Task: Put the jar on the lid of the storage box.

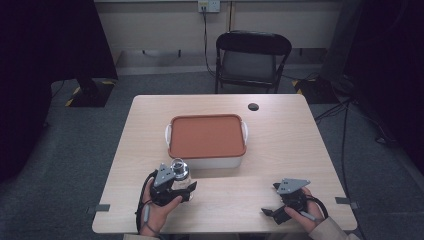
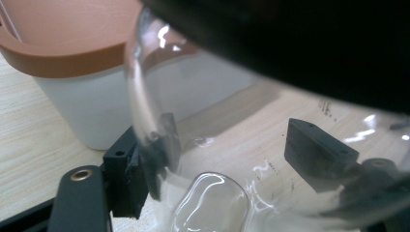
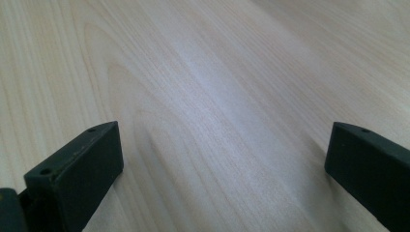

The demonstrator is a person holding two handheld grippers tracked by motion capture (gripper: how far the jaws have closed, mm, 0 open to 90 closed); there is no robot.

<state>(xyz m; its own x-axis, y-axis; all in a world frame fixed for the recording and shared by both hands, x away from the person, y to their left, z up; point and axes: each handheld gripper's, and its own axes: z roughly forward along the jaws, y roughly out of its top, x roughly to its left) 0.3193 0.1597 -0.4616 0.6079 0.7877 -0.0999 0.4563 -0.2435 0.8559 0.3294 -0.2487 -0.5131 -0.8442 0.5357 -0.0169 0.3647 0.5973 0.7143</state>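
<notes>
A clear glass jar (image 1: 179,171) with a dark top stands near the table's front left, just in front of a white box with a terracotta lid (image 1: 207,136). My left gripper (image 1: 181,186) is shut on the jar. In the left gripper view the black jaws press both sides of the jar (image 2: 217,193), so the left gripper (image 2: 229,154) looks through glass at the box (image 2: 72,43). My right gripper (image 1: 274,201) rests at the front right, open, with bare wood between the jaws of the right gripper (image 3: 222,164).
The light wooden table (image 1: 280,150) has a small black disc (image 1: 253,106) near its far edge. A black folding chair (image 1: 251,60) stands beyond the table. Cables run across the floor at the right.
</notes>
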